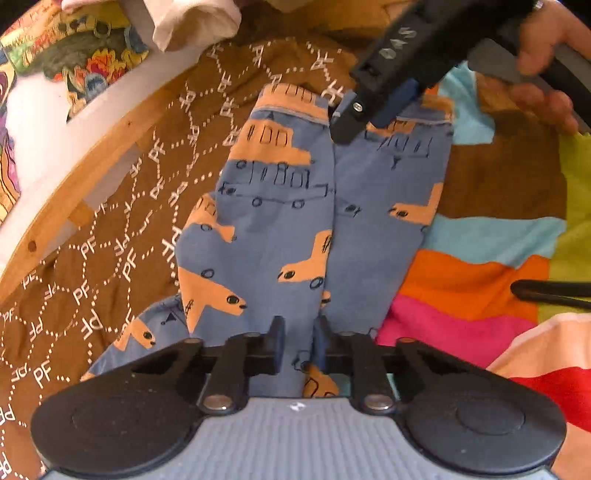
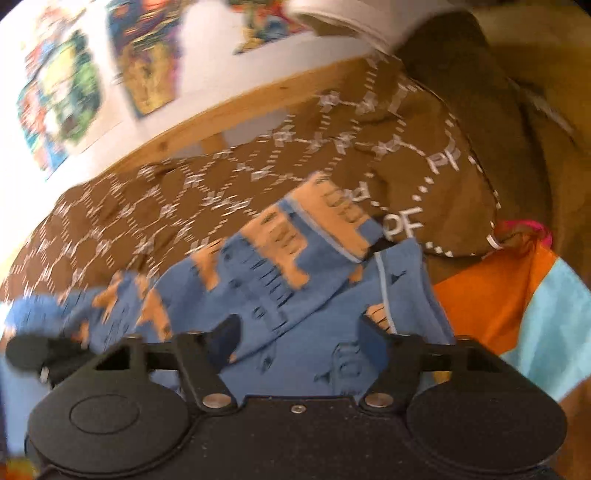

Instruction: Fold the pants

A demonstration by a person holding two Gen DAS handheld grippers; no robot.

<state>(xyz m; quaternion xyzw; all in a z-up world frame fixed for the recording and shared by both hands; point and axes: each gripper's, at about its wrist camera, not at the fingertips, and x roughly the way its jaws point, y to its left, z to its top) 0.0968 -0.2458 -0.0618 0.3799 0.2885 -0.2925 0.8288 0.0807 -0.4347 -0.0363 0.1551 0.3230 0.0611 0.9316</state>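
Note:
Small blue pants (image 1: 280, 221) printed with orange vehicles lie on a brown blanket, their two legs side by side and running away from the left wrist camera. My left gripper (image 1: 299, 343) is at their near end, and its fingers stand close together with a ridge of the blue cloth pinched between them. My right gripper (image 1: 365, 114), held by a hand (image 1: 543, 44), is at the far hems between the two legs. In the blurred right wrist view the right gripper (image 2: 299, 332) has its fingers wide apart over the pants (image 2: 295, 295), with cloth lying between them and not pressed.
The brown blanket (image 1: 110, 240) with white "PF" lettering covers the left part of the bed. A bright striped cover (image 1: 480, 280) lies to the right. A wooden bed rail (image 1: 92, 166) and a wall with pictures run along the left. White bedding (image 1: 192, 22) lies beyond.

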